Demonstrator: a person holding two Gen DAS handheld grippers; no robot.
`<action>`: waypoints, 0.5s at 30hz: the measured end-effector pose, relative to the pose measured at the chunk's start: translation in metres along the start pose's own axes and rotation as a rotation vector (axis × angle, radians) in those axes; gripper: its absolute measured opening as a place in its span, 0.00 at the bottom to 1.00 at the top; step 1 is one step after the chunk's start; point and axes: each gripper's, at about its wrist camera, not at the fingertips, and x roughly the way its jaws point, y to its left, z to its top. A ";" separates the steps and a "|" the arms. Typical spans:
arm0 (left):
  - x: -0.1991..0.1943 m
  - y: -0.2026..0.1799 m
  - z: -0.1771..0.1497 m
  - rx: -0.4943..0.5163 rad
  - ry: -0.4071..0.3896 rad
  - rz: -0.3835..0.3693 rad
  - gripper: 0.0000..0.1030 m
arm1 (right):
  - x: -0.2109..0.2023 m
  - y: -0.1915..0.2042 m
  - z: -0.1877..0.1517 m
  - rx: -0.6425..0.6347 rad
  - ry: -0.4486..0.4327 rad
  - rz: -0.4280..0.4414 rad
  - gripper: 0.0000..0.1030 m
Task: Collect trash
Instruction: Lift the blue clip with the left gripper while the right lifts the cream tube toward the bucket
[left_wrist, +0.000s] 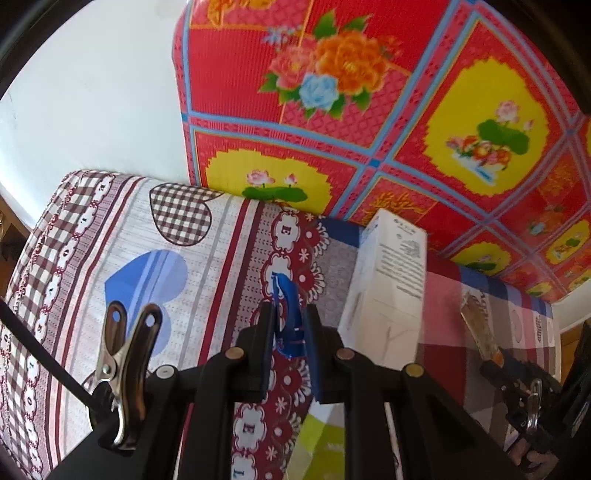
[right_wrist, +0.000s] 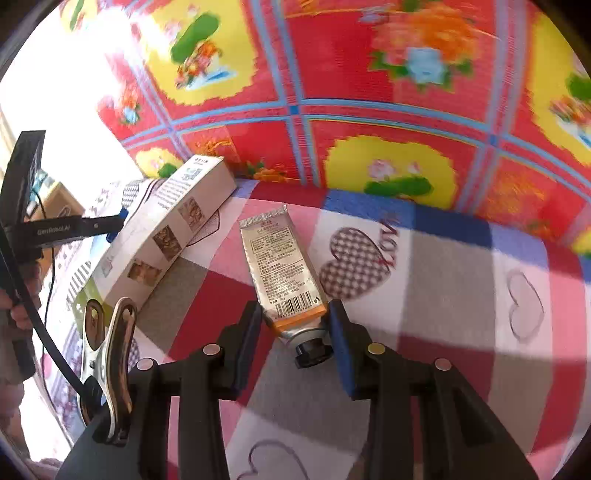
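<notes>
On the left, the left gripper (left_wrist: 289, 339) is clamped on a small blue wrapper (left_wrist: 286, 314) held above the bedspread (left_wrist: 207, 240), so that piece looks collected. The white carton (right_wrist: 166, 236) lies just beside it in the middle, untouched. On the right, the right gripper (right_wrist: 295, 332) stands spread around the cap end of a silver tube (right_wrist: 282, 266) lying near it on the bedspread; closing on the tube seems next, with nothing blocking.

a patterned bedsheet (right_wrist: 443, 295) lies below a red floral mat (right_wrist: 369, 92).

1. Blue wrapper (left_wrist: 286, 317), thin and crumpled, pinched between the left tongs' (left_wrist: 289, 332) pads.
2. Silver tube (right_wrist: 284, 269) with orange band and black cap, lying flat, cap end between the right tongs' (right_wrist: 295, 332) parted pads.
3. Long white carton (right_wrist: 166, 232), lying flat, left of the tube.
</notes>
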 end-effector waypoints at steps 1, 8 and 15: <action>-0.005 -0.002 -0.001 0.004 -0.002 -0.007 0.16 | -0.005 -0.002 -0.003 0.013 -0.005 -0.003 0.37; -0.030 -0.024 -0.010 0.071 -0.009 -0.042 0.16 | -0.044 -0.019 -0.021 0.087 -0.048 -0.029 0.37; -0.042 -0.057 -0.028 0.152 0.006 -0.084 0.16 | -0.080 -0.028 -0.041 0.157 -0.095 -0.063 0.37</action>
